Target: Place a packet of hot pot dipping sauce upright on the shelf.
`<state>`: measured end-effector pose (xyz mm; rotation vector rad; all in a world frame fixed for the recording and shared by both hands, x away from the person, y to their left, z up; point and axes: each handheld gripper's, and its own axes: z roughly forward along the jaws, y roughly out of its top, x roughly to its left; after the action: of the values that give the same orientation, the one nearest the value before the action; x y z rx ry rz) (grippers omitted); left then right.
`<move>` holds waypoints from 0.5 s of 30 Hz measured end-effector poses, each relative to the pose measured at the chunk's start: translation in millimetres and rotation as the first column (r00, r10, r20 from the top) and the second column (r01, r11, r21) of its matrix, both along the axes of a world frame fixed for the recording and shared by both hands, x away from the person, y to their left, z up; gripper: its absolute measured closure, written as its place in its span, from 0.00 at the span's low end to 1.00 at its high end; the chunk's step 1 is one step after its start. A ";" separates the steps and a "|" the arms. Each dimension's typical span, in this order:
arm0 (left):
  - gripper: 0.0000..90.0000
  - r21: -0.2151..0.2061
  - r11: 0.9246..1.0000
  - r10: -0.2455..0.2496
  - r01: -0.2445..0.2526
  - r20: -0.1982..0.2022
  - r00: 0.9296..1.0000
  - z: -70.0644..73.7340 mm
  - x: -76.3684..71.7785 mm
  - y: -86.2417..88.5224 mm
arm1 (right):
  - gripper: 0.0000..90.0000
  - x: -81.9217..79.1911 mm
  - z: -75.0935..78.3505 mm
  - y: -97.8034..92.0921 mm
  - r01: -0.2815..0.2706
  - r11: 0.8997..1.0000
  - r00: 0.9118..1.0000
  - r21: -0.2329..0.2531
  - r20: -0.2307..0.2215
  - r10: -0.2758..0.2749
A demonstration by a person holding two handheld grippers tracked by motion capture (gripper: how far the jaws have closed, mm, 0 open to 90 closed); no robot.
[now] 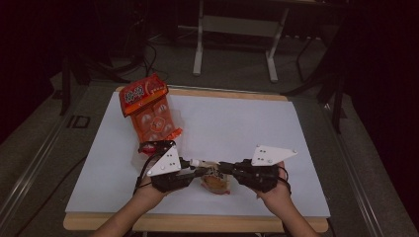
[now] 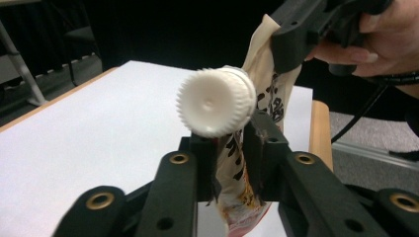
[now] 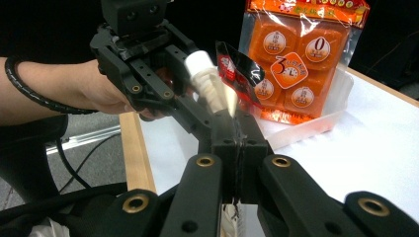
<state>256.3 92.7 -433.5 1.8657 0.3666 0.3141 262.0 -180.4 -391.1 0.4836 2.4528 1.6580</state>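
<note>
A small cream and red spouted pouch (image 1: pixel 215 182) with a white ribbed cap (image 2: pixel 216 101) hangs between both grippers just above the white table top (image 1: pixel 237 123), near its front edge. My left gripper (image 2: pixel 232 136) is shut on the pouch's neck just under the cap. My right gripper (image 3: pixel 236 136) is shut on a thin edge of the pouch (image 3: pixel 225 96), opposite the left gripper (image 3: pixel 197 111). In the left gripper view the right gripper (image 2: pixel 284 47) clamps the pouch's upper corner. In the high view the left gripper (image 1: pixel 197 170) and right gripper (image 1: pixel 223 168) meet tip to tip.
An orange multi-pack of cups (image 1: pixel 148 111) leans at the back left of the table, resting in a clear tray (image 3: pixel 321 118). A small red and dark wrapper (image 1: pixel 148 147) lies just behind the left hand. The wooden table rim (image 1: pixel 197 222) runs along the front.
</note>
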 end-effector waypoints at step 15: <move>1.00 -0.003 1.000 -0.029 0.029 0.007 1.000 6.6 -3.5 2.3 | 0.90 3.3 2.0 -5.0 0.007 1.000 1.000 0.026 -0.006 -0.007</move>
<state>252.8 95.0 -427.0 1.8647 0.3346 0.3001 265.2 -185.3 -389.1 0.5006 2.4338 1.6900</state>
